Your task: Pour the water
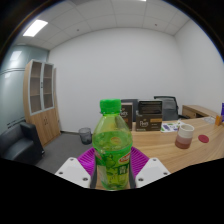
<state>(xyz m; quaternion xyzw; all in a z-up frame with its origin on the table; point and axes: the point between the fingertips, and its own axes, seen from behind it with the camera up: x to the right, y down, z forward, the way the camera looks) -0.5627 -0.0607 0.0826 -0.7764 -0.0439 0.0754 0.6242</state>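
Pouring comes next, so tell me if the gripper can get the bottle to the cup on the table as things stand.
Probably yes. The gripper is shut on the green bottle, and the cup stands beyond on the wooden table, with nothing visibly between them.

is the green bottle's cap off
No, the green bottle, held between the gripper fingers, has its green cap on top.

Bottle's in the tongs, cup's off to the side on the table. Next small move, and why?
Probably carry the green bottle sideways toward the cup. The tongs appear shut on the bottle, holding it upright and capped above the wooden table, while the cup stands apart, beyond the fingers. Pouring cannot begin until the bottle is over it and the cap is dealt with.
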